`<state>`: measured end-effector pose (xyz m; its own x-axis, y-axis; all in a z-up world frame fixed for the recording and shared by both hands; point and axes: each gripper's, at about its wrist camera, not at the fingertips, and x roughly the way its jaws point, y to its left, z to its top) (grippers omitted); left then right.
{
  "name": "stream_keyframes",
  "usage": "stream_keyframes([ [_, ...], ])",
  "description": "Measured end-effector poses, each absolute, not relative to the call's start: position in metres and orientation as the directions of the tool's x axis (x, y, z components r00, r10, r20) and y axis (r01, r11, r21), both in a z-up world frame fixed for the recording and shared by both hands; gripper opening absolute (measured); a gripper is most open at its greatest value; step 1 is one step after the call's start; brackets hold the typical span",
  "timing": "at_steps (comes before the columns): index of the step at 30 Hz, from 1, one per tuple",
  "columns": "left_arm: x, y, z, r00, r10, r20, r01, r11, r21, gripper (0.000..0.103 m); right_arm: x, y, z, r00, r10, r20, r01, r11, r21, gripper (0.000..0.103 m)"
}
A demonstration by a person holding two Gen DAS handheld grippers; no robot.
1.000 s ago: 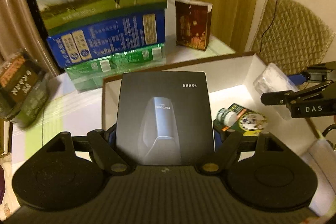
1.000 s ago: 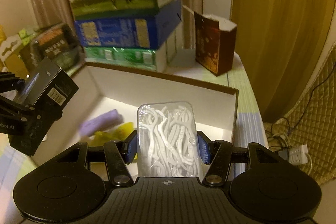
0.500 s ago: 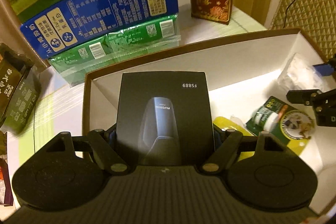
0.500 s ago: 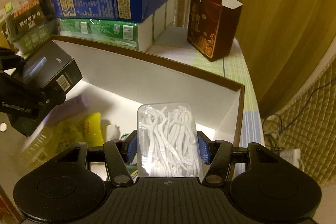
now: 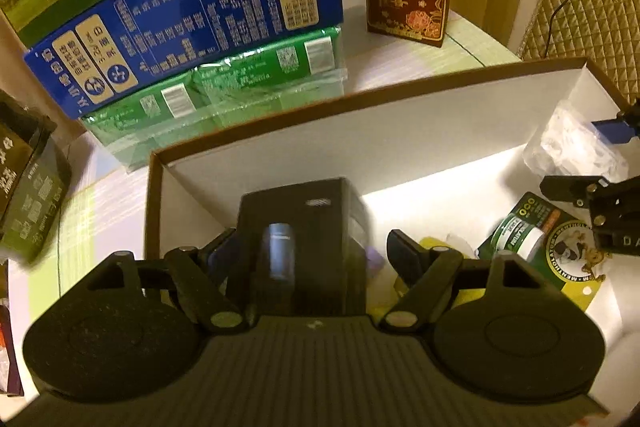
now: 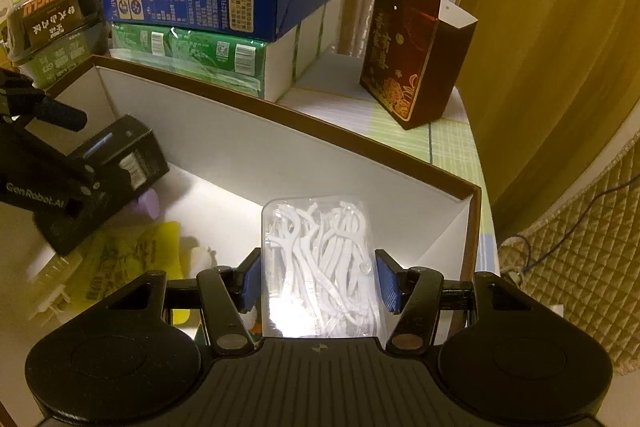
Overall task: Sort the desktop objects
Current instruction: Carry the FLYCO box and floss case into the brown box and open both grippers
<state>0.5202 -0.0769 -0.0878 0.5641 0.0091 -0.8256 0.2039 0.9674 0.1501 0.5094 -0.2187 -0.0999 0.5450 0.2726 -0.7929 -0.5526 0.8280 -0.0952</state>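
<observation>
Now | left hand-held gripper [image 5: 310, 255] spread, black box [image 5: 298, 247] loose | right hand-held gripper [image 6: 318, 277] pinching floss-pick case [image 6: 320, 267], lengthwise forward

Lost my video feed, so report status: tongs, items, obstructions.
Left tongs open, black box loose between them. Right tongs shut on floss-pick case. Both over white tray; yellow packet inside.
</observation>
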Motion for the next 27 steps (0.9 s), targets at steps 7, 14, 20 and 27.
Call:
stream_keyframes([
  [7,0.518,-0.075,-0.084,0.578,0.012,-0.816,0.202,0.967,0.157,0.077,0.51,-0.221,-0.1,0.556,0.274,-0.785,-0.546,0.832,-0.096,0.054],
  [14,0.513,-0.074,-0.082,0.581,0.007,-0.814,0.203,0.967,0.153,0.077,0.502,-0.223,-0.093,0.604,0.303,-0.737,-0.554,0.825,-0.115,0.062],
  [20,0.498,-0.073,-0.068,0.602,-0.017,-0.798,0.21,0.968,0.138,0.083,0.484,-0.231,-0.083,0.605,0.344,-0.718,-0.566,0.82,-0.083,0.085],
  [27,0.472,-0.068,-0.047,0.62,-0.051,-0.783,0.205,0.974,0.1,0.091,0.459,-0.24,-0.069,0.59,0.381,-0.712,-0.56,0.828,-0.02,0.1],
])
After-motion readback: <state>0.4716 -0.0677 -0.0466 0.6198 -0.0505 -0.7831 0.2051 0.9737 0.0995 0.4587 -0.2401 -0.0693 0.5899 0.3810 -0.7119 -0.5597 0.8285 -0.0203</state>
